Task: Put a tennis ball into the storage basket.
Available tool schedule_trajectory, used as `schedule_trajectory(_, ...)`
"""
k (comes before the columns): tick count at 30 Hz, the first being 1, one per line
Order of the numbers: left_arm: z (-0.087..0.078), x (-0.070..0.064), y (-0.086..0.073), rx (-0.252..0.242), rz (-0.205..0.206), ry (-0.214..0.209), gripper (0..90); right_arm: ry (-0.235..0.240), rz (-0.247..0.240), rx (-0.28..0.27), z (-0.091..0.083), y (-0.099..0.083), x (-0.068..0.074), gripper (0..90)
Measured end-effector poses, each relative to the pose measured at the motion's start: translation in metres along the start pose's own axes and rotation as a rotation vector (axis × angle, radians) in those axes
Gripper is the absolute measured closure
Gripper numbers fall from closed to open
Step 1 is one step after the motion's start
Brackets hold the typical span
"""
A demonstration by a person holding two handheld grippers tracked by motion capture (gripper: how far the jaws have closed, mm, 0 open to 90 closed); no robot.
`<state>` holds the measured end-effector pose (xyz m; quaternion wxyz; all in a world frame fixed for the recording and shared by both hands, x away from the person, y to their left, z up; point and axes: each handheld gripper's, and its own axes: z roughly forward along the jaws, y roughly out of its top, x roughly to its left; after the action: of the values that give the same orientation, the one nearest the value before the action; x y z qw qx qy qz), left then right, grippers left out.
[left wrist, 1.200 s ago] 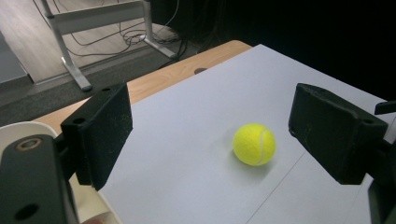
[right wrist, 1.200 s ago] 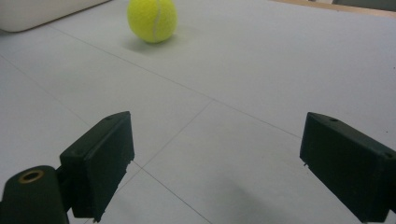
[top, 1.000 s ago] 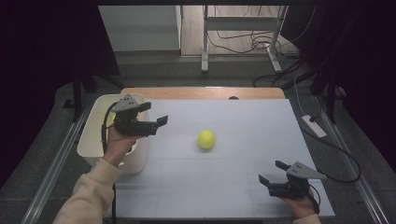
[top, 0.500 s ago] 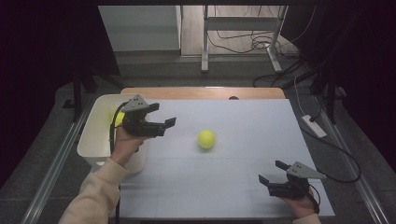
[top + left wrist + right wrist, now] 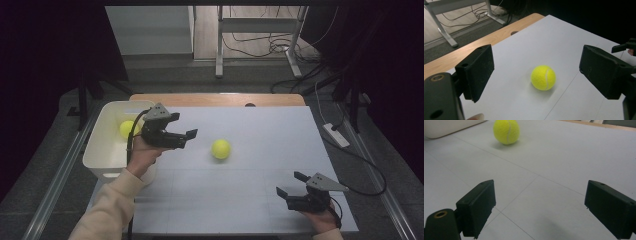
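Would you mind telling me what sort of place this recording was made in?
Probably a lab or test room rather than a home: a white board laid over a wooden table, loose cables on the floor behind it, a metal desk frame, and dark surroundings on both sides.

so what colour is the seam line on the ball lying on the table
White, curving across the fuzzy yellow-green tennis ball; it shows best in the left gripper view.

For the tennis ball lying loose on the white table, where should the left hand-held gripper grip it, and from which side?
Grip the tennis ball across its widest middle, one jaw on each side. It is round, so no side is better by shape. It lies free on the table with nothing touching it. The left hand-held gripper is open and already faces it from the bin side, so coming straight on from there, slightly from above, probably suits best.
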<state>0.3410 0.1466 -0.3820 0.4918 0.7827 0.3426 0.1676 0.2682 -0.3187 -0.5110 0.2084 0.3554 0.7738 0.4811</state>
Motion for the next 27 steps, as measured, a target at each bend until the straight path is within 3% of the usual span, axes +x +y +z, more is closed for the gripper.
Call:
schedule_trajectory(12, 0.012, -0.009, 0.004, 0.053, -0.005, -0.033, 13.6, 0.005, 0.006, -0.001, 0.002, 0.001, 0.000, 9.7)
schedule_trajectory(23, 0.026, -0.021, 0.009, 0.082, 0.033, -0.059, 12.8, 0.012, 0.004, -0.005, 0.005, 0.002, 0.001, 9.7)
schedule_trajectory(27, 0.031, -0.020, 0.010, 0.085, 0.016, -0.089, 12.8, 0.016, 0.010, -0.003, 0.004, 0.002, 0.001, 9.7)
